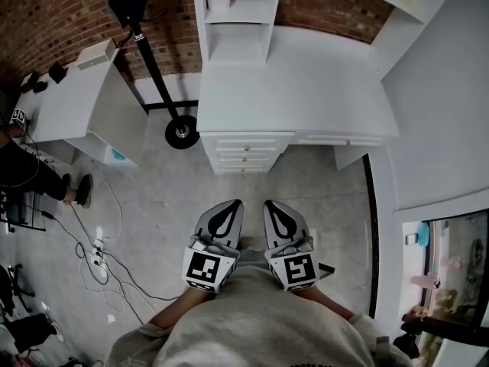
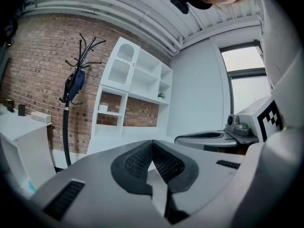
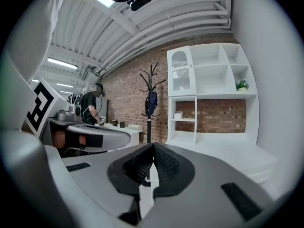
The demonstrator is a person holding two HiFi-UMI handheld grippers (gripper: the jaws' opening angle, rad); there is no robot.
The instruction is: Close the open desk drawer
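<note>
A white desk (image 1: 306, 82) stands against the brick wall ahead of me. Its stack of drawers (image 1: 246, 151) faces me at the desk's front left; the fronts sit slightly stepped, and I cannot tell how far any drawer stands out. My left gripper (image 1: 232, 203) and right gripper (image 1: 272, 203) are held side by side close to my body, well short of the drawers, tips pointing at them. Both are shut with nothing between the pads. In the left gripper view the left gripper (image 2: 152, 143) has its pads meeting, and so does the right gripper (image 3: 153, 147) in the right gripper view.
A white shelf unit (image 1: 237, 14) sits on the desk's back left. A coat stand's round base (image 1: 182, 131) is just left of the drawers. A second white table (image 1: 76, 105) stands further left, with a seated person's legs (image 1: 30, 176) beside it. A power strip with cables (image 1: 95, 256) lies on the floor.
</note>
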